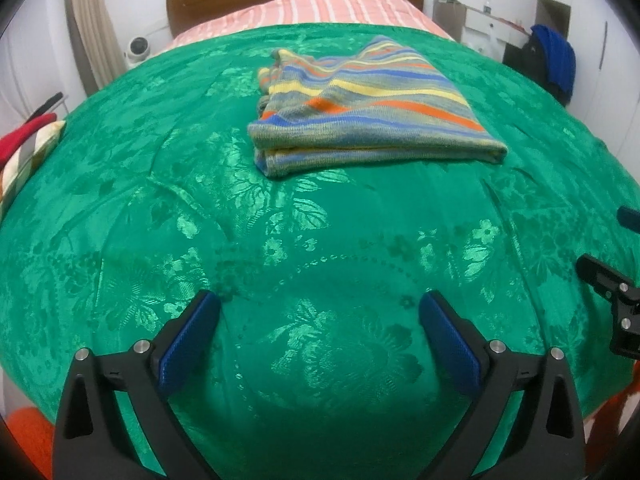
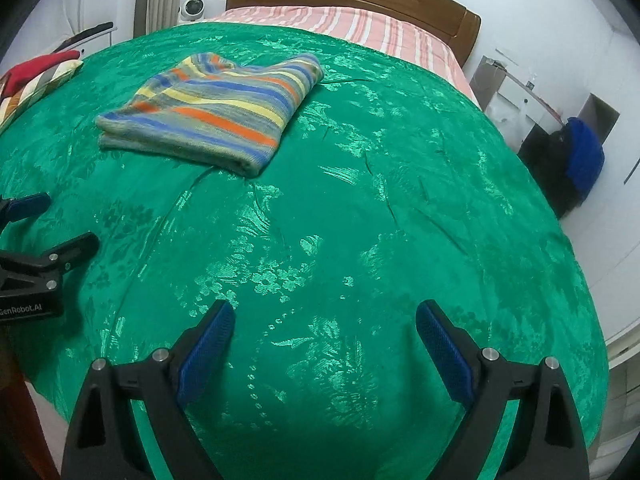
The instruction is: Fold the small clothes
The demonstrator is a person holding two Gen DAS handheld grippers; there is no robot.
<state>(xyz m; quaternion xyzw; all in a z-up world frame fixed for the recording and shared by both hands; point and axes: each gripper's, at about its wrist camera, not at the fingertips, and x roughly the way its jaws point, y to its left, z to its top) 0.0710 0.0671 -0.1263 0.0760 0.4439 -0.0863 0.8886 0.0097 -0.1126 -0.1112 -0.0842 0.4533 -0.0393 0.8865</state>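
Striped garment [image 1: 368, 108] is seen folded on the green bedspread [image 1: 280, 240] at 12 o'clock, left claw [image 1: 320, 336] and right claw [image 2: 325, 340] spread empty; folding judged finished, next garment needed.

- Only one black arm and a blue tip of the right tongs [image 1: 618, 280] seen in the left wrist view, cut by the right edge.
- Red and checked cloth [image 1: 24, 148] cut off at the left edge.
- Small items on the white desk [image 1: 486, 26] too tiny to identify.
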